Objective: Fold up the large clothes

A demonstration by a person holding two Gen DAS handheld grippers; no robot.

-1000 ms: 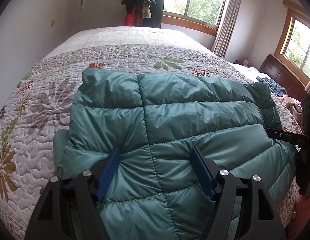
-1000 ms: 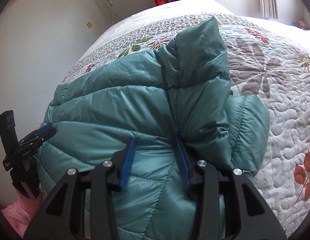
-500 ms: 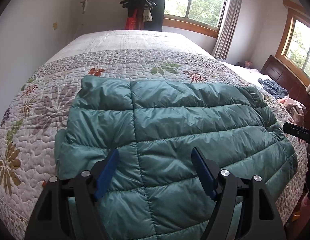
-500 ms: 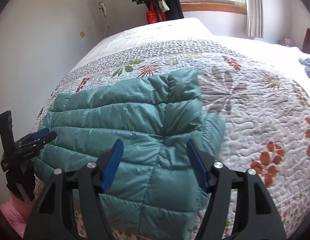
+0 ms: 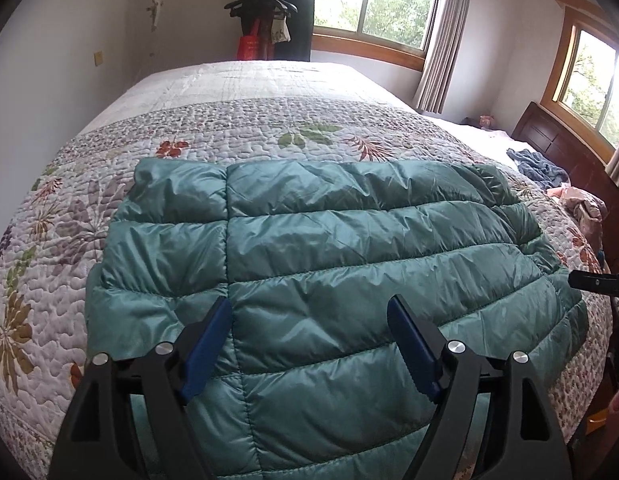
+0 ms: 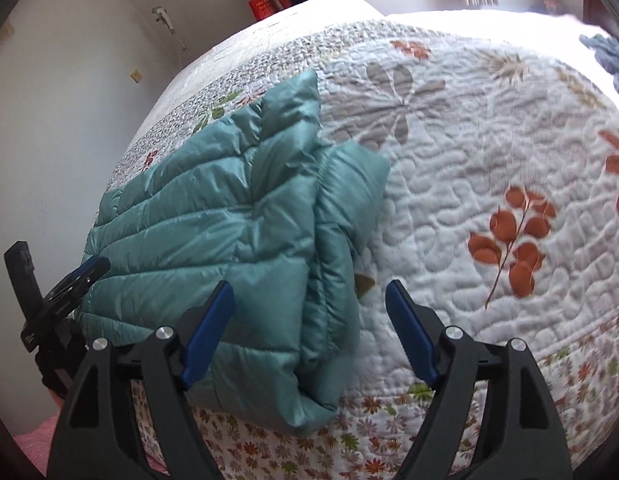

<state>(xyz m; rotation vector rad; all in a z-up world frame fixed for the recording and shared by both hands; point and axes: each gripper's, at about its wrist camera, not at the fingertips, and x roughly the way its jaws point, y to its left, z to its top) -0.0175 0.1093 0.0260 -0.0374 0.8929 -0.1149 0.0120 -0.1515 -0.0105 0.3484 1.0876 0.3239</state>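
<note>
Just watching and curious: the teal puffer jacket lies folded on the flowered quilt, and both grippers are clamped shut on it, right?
Not quite. The teal puffer jacket does lie folded on the flowered quilt, but the left gripper and right gripper are both open, holding nothing, as each wrist view shows.

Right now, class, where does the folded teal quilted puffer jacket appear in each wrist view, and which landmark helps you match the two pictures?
Left wrist view: the folded teal quilted puffer jacket fills the centre and lower middle, lying flat on the floral quilted bedspread.
Right wrist view: the jacket sits left of centre, reaching the bed's near edge.
Shared landmark: the red bag hanging by the far wall.
</note>
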